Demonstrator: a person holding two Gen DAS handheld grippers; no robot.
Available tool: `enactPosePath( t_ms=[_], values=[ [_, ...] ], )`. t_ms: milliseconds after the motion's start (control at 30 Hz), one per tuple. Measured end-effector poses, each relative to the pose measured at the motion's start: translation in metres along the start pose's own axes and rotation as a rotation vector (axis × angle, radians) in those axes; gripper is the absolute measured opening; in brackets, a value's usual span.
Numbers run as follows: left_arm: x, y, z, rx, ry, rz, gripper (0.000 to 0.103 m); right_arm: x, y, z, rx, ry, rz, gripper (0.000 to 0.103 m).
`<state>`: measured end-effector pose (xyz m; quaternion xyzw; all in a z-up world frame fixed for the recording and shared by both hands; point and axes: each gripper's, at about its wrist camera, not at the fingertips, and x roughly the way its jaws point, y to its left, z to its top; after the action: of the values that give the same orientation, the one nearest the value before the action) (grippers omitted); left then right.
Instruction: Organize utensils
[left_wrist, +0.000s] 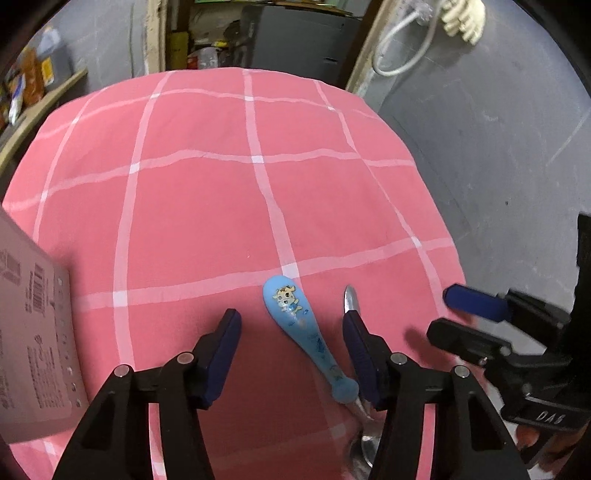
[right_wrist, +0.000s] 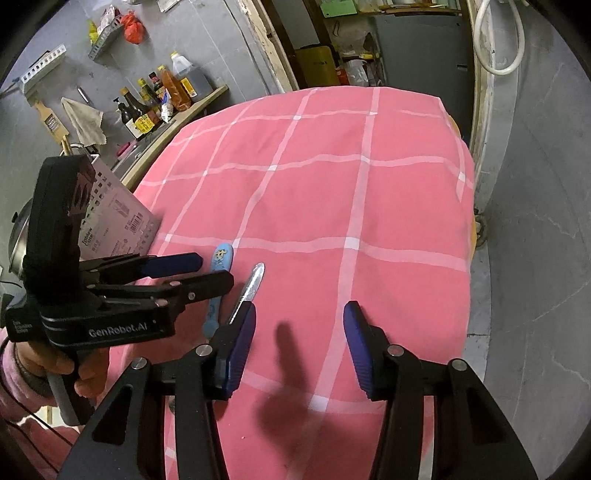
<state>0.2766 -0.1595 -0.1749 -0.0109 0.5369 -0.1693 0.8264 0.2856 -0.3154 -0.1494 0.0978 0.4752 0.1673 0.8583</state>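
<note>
blue spoon between apart jaws, pink cloth

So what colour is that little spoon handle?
Light blue with a cartoon animal print, clearest in the left wrist view: spoon handle.

Grey wall, bottle shelf, grey floor

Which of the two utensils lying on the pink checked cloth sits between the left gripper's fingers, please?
The blue plastic-handled utensil with the cartoon print lies between the left gripper fingers; the plain metal utensil lies outside them.
</note>
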Motion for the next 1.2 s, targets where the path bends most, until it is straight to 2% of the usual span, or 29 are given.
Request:
enactPosePath(
  t_ms=[167, 467, 800, 967, 1200],
  values=[
    [0.001, -0.008, 0.002, 0.087, 0.010, 0.046, 0.046, 0.002, 0.005, 0.003, -0.029, 0.005, -0.010, 0.044],
    [-0.004, -0.002, 0.001, 0.139, 0.021, 0.028, 0.045, 0.005, 0.016, 0.005, -0.060, 0.020, -0.046, 0.044],
    [-0.008, 0.011, -0.004, 0.131, 0.031, 0.022, 0.041, 0.017, 0.032, 0.003, -0.086, 0.057, -0.074, 0.044],
    [-0.013, 0.018, -0.011, 0.088, 0.015, -0.008, 0.041, 0.024, 0.045, 0.001, -0.118, 0.078, -0.110, 0.044],
    [-0.012, 0.023, -0.011, 0.079, 0.007, -0.036, 0.040, 0.027, 0.055, 0.001, -0.148, 0.085, -0.164, 0.045]
  ],
)
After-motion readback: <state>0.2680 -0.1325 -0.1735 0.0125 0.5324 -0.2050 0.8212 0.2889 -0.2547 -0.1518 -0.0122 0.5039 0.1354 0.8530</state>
